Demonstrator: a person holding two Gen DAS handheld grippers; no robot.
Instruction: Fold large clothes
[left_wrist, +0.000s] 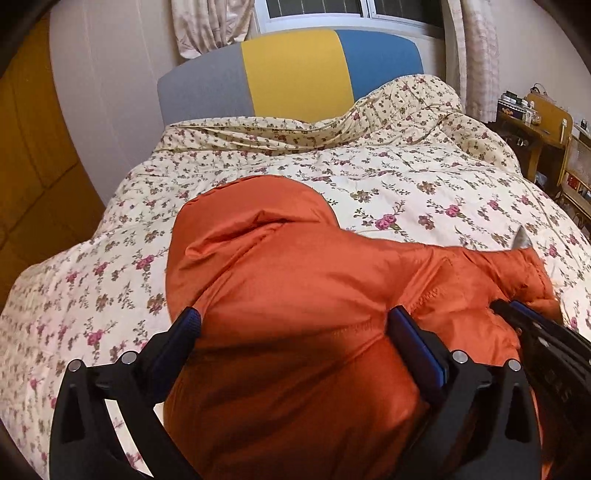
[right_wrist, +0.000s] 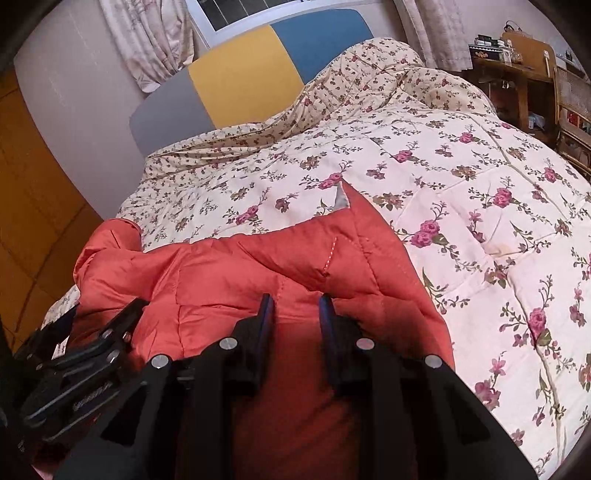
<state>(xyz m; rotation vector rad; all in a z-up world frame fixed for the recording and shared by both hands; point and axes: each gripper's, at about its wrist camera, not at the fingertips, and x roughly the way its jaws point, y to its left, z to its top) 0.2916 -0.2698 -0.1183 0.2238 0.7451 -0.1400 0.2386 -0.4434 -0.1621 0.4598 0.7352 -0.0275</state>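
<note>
The puffy orange quilted jacket (left_wrist: 295, 280) lies on the bed's cream floral quilt (left_wrist: 424, 177), bunched into a rounded heap directly under and ahead of both tongs.

The left tongs (left_wrist: 295, 325) stand spread wide, straddling a thick bulge of the jacket: the left blue-padded finger (left_wrist: 186, 325) rests at the bulge's outer edge, next to the quilt, and the right finger (left_wrist: 413, 343) presses into a seam fold. Whether the pads actually squeeze the cloth or merely flank it cannot be told.

The right tongs (right_wrist: 297, 314) are drawn narrow, their two fingers close together with a ridge of the jacket's fabric rising between them; they look clenched on that ridge. The right tongs appear at the right edge of the left wrist view, and the left tongs at the lower left of the right wrist view, so the two sit close beside each other on the garment.

Beyond the right tongs a pointed jacket corner (right_wrist: 347, 199) with grey lining lies flat on the quilt. Farther ahead of both tongs stands a headboard (left_wrist: 295, 74) in grey, yellow and blue panels.
</note>
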